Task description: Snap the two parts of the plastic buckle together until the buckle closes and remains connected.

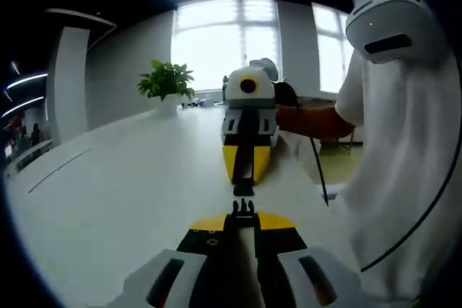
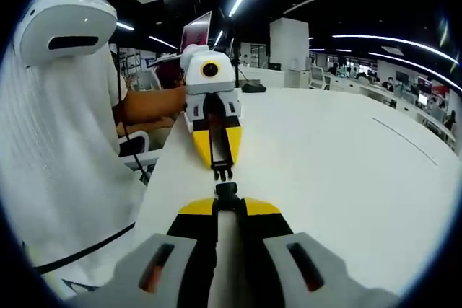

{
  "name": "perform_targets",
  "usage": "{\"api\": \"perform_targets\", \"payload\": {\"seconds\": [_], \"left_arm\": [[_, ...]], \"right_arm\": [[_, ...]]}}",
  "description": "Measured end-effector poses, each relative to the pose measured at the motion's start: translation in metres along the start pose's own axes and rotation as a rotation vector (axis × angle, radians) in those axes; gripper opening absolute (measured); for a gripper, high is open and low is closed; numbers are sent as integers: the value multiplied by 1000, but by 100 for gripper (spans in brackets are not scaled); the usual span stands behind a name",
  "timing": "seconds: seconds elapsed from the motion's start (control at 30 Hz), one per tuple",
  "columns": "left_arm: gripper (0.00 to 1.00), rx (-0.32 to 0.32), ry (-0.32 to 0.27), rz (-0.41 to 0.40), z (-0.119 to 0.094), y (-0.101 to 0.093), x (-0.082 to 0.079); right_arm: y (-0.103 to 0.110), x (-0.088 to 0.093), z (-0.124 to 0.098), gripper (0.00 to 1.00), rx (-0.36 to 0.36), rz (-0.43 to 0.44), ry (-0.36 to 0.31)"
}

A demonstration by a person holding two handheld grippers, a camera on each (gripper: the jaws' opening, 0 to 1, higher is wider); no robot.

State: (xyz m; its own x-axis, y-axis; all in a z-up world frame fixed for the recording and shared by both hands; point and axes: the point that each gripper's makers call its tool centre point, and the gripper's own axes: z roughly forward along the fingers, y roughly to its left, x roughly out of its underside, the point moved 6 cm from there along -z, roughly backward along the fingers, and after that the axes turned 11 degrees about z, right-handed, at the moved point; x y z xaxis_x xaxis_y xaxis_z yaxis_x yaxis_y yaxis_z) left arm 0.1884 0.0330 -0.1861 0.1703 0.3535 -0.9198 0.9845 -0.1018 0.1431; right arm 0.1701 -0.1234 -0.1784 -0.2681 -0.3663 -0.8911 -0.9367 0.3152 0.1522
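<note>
the two black buckle halves face each other above the white table point(image 1: 130, 192), close but apart: the pronged half point(image 1: 243, 210) is clamped in the left gripper point(image 1: 243, 223), the socket half point(image 2: 226, 193) in the right gripper point(image 2: 226, 207). a potted plant point(image 1: 166, 83) stands behind.

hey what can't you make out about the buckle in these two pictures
- Pronged half: left gripper view, body hidden in the left gripper.
- Socket half: right gripper view, body hidden in the right gripper.
- Both views: the halves sit apart, too small to judge alignment.
</note>
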Motion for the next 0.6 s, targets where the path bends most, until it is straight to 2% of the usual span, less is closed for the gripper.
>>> {"api": "perform_targets", "payload": {"seconds": [0.6], "left_arm": [[11,7,-11,-17,1,0,0]], "right_arm": [[3,-3,8,12,-15,-2,10]]}}
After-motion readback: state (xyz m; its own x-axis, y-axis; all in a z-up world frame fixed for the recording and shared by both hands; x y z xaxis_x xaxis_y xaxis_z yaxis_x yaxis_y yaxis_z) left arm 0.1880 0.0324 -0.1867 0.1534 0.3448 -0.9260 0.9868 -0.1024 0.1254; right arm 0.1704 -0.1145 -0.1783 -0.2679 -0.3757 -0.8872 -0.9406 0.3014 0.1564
